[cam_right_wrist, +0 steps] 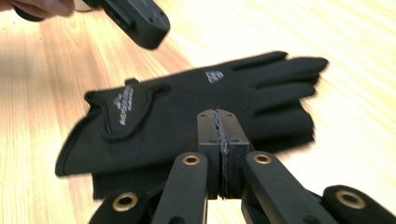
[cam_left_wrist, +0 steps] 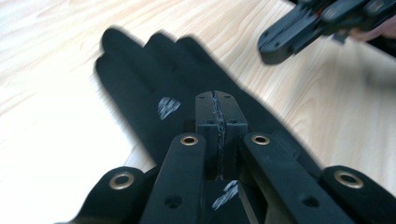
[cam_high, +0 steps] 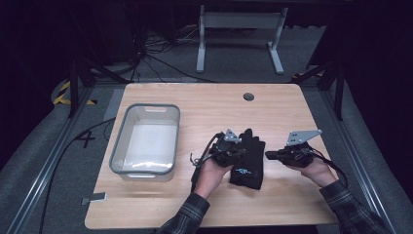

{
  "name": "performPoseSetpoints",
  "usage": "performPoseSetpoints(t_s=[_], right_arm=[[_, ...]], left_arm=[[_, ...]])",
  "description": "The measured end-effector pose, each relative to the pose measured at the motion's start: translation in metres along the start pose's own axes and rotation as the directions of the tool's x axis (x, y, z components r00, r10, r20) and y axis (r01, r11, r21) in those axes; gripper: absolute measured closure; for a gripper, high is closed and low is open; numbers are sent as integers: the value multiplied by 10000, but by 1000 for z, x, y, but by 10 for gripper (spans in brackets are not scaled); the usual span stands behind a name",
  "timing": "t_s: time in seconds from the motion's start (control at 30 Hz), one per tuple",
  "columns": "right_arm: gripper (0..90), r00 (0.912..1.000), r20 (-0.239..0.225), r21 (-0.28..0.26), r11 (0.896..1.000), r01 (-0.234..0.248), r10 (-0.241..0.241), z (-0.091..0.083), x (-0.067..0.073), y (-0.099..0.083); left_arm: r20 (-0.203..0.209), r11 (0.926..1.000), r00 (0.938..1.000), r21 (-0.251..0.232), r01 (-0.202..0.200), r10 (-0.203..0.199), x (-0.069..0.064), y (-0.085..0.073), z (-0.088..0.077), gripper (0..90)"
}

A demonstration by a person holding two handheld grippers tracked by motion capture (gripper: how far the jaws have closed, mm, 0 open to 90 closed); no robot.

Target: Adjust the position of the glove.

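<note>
Lying flat on the wooden table (cam_high: 204, 105), right of centre, are black gloves (cam_high: 247, 158), stacked, fingers pointing away from the person, cuff toward the near edge. A small light logo shows near the cuff in the high view; the right gripper view shows printed marks on the wrist strap and on the back of the hand.

Left gripper (cam_high: 238, 152): held in the left hand (cam_high: 210, 171), over the gloves' left edge. Jaws pressed together, pads meeting, nothing between them per the left gripper view.

Right gripper (cam_high: 269, 155): held in the right hand (cam_high: 315, 168), just beside the gloves' right edge, tip pointing at them. Jaws likewise closed together on nothing.

Grey bin (cam_high: 120, 146) stands on the table's left side, well apart from the gloves. A round hole (cam_high: 249, 96) sits near the far edge.
</note>
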State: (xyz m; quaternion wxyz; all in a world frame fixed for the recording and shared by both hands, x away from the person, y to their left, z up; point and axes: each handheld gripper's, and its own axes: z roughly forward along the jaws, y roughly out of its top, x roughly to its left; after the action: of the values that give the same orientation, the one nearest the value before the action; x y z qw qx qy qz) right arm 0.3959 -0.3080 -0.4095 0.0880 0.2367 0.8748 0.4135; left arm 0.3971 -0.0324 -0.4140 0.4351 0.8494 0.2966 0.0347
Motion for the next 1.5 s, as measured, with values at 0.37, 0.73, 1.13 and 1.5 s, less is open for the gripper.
performPoseSetpoints(t_s=[0.37,0.73,1.13,1.5], right_arm=[[899,9995,63,1179,9926,295,-305,37,0,-8],[899,9996,36,1014,9945,261,-266,36,-4,-13],[899,9934,1147,654,9978,-134,59,23,-43,-2],[900,9901,1389,861,9957,-340,218,40,-69,2]], left_arm=[[-101,9987,9998,491,152,-147,11,-10,12,892],[-34,9943,9999,1058,-110,114,7,-10,36,873],[-438,9951,9988,955,249,-208,10,-9,24,871],[-1159,9932,9912,905,739,-632,30,-9,28,897]])
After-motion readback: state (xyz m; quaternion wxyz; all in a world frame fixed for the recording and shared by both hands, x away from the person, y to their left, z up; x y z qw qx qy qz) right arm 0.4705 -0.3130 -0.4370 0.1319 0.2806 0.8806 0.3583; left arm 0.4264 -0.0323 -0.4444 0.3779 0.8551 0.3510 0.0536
